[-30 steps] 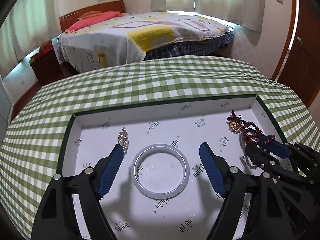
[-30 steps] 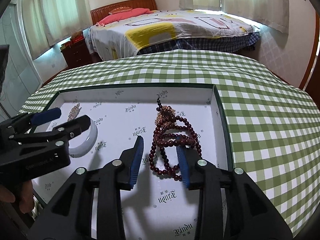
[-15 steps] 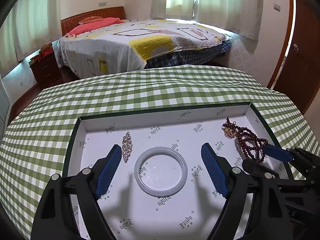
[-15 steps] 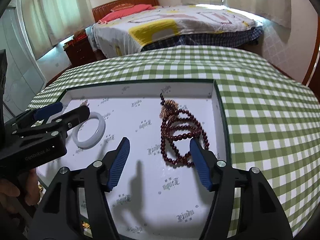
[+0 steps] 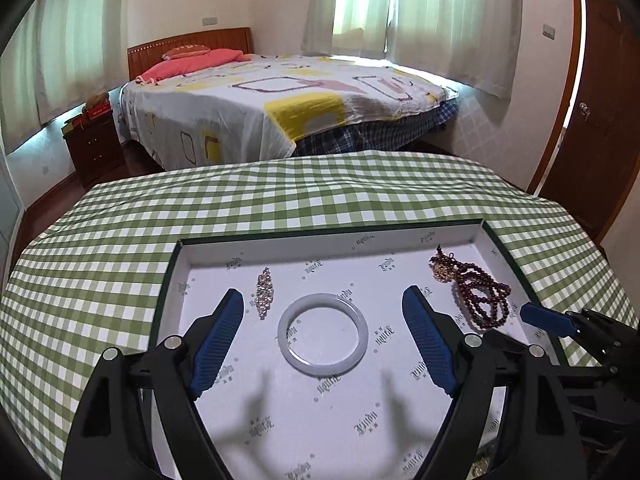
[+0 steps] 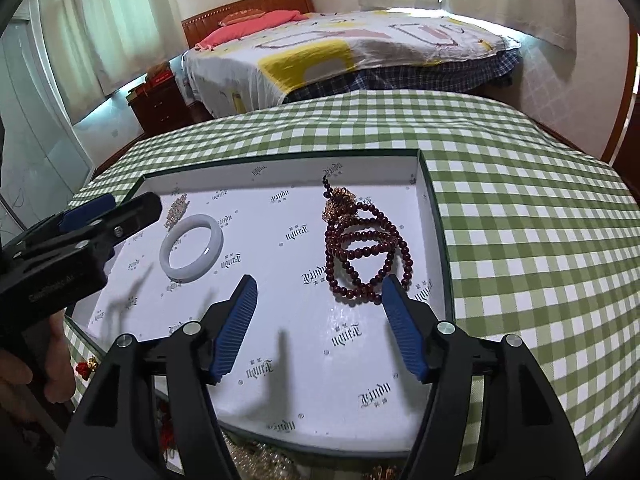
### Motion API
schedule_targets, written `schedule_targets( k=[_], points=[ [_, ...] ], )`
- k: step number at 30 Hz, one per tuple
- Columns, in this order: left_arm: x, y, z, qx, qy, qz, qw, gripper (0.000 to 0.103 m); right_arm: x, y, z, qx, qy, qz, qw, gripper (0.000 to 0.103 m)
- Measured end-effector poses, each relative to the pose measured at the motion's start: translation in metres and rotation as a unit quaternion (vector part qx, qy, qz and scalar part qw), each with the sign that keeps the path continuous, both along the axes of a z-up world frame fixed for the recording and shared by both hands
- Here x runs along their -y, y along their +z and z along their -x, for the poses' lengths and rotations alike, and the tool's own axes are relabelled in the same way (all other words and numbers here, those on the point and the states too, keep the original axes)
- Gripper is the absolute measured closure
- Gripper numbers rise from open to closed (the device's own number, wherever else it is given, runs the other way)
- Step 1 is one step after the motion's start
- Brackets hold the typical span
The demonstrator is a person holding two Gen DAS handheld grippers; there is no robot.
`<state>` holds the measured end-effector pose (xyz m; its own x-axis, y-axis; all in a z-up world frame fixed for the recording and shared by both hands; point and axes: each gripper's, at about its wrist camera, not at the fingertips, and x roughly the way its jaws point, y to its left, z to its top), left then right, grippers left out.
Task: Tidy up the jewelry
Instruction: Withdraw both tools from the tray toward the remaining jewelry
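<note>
On the checked worktop [image 5: 280, 208] the white tray [image 5: 320, 242] holds everything. The left gripper [image 5: 324, 336], spread and empty, hovers with the bangle [image 5: 322, 335] between its fingers. The right gripper [image 6: 320, 320], also spread, has the bead string [image 6: 366, 256] just ahead. Next, lower squarely and close gently; more jewelry below the tray's near edge is possibly waiting.

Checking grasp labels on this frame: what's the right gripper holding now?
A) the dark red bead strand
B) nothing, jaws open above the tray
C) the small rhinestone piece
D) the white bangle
B: the right gripper has its jaws spread wide with nothing between them, while the bead strand, white bangle and rhinestone piece all lie on the tray.
</note>
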<state>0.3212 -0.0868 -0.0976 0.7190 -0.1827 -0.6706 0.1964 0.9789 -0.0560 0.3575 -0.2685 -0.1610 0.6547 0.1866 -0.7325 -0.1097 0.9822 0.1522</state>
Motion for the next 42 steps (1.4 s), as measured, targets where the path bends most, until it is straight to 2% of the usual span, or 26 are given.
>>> schedule_targets(
  k=[11,18,30,42],
  points=[
    [-0.029,0.025,0.046,0.046,0.023,0.012,0.9986,0.024,-0.006,0.034,0.043,0.069,-0.014,-0.001,0.998,0.040],
    [-0.052,0.027,0.074,0.052,0.049,0.022,0.9972,0.024,-0.011,0.039,0.076,0.084,-0.016,-0.006,0.996,0.040],
    [-0.059,-0.001,0.127,0.032,0.060,0.017,0.9975,0.024,-0.015,0.014,0.123,0.078,-0.019,0.007,0.997,0.041],
    [-0.040,-0.037,0.156,0.012,0.049,-0.016,0.9986,0.025,-0.015,-0.012,0.150,0.067,-0.018,0.026,0.997,0.041]
  ],
)
